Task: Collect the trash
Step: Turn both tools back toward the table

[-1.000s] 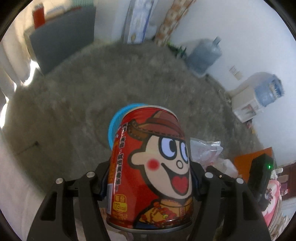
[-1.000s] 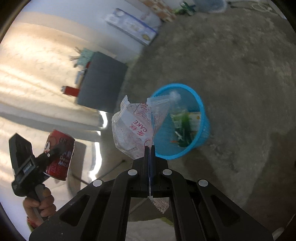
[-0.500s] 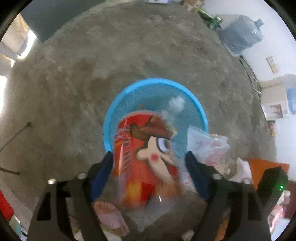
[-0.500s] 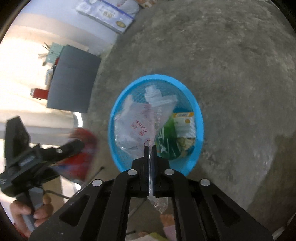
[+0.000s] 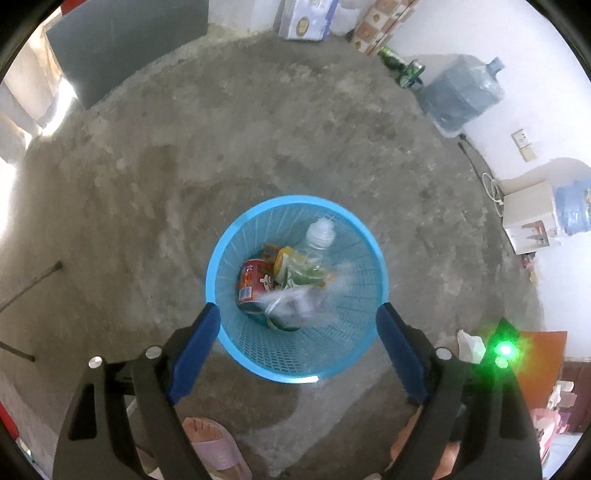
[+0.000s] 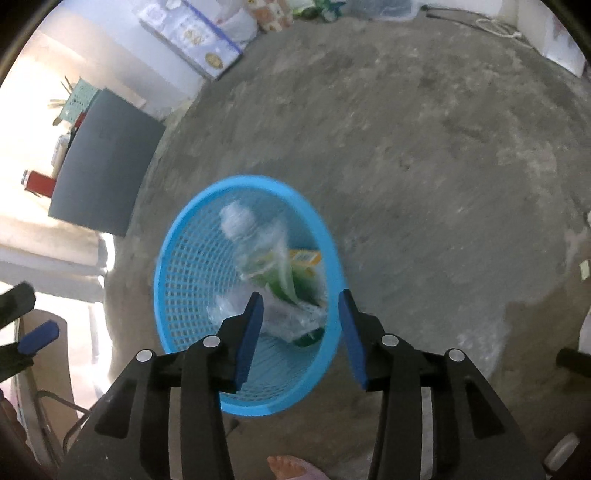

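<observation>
1. We see the red can (image 5: pixel 252 286) lying on its side at the bottom of the blue basket (image 5: pixel 236 236), straight ahead of and below our left gripper (image 5: pixel 298 319).
2. A clear plastic wrapper (image 5: pixel 295 297) lies blurred against the can's right side, and beyond it a clear bottle (image 5: pixel 320 232) leans with its cap toward the far wall of the basket.
3. Green and yellow packaging (image 5: pixel 295 267) sits between the can and the bottle.
4. Our left gripper hangs over the basket with its blue pads (image 5: pixel 195 339) spread wide, one to each side of the near rim, and nothing between them.
5. From the right wrist, the basket (image 6: pixel 177 258) lies just ahead of our right gripper (image 6: pixel 301 306), tipped in the view, with the bottle (image 6: pixel 240 225), a green packet (image 6: pixel 280 280) and the wrapper (image 6: pixel 284 317) inside; the can does not show here.
6. Our right gripper's jaws are opening; the wrapper appears in the gap between them but lies down in the basket, and neither pad presses on it.
7. The basket stands on a bare grey concrete floor (image 5: pixel 258 129).
8. Far ahead of the left gripper, by the white wall, stand a large water jug (image 5: pixel 461 92) and cardboard boxes (image 5: pixel 306 18).
9. Below the left gripper, a foot in a pink slipper (image 5: pixel 214 443) rests on the floor.
</observation>
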Motion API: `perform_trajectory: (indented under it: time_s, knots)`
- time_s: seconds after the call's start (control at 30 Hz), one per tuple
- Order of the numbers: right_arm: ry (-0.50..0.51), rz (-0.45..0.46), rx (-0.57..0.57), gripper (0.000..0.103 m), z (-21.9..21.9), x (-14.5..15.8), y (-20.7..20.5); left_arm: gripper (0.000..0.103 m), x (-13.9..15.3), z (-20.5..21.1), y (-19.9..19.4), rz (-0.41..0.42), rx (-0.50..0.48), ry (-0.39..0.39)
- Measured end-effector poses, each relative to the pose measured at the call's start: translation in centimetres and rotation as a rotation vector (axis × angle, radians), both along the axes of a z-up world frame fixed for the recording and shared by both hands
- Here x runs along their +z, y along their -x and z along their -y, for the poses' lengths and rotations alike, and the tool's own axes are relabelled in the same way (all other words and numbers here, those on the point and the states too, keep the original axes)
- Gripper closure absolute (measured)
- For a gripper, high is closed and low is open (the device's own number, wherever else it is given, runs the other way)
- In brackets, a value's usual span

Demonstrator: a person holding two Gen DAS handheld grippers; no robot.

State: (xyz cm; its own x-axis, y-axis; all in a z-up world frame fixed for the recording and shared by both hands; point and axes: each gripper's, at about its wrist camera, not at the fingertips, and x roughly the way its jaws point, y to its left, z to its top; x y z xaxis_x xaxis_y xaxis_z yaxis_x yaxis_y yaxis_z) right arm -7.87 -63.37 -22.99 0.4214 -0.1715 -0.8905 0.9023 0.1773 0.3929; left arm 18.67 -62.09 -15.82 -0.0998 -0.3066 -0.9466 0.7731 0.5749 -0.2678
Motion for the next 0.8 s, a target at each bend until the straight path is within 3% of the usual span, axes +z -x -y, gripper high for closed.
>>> perform_trajectory:
  time_s: [0.3,0.43,0.57,0.63,0.8]
  knots:
    - [0.054,-0.005,-0.033,0.062,-2.0,2.8,2.4,0.019,5.9,-4.9,0.7,0.017,-0.008,0.104]
    - [0.064,0.018,-0.019,0.062,-3.9,4.5,3.3,0.019,10.0,-8.9,0.9,0.039,-0.013,0.187]
    - [0.077,0.057,0.024,0.061,-6.5,6.9,3.9,0.019,14.9,-14.9,1.6,0.1,-0.033,0.309]
    - [0.09,0.079,0.048,0.052,-7.6,8.2,4.1,0.019,17.0,-18.4,2.2,0.136,-0.042,0.367]
    - [0.108,0.142,0.129,0.045,-10.4,11.7,3.6,0.018,18.7,-26.3,4.1,0.231,-0.05,0.432]
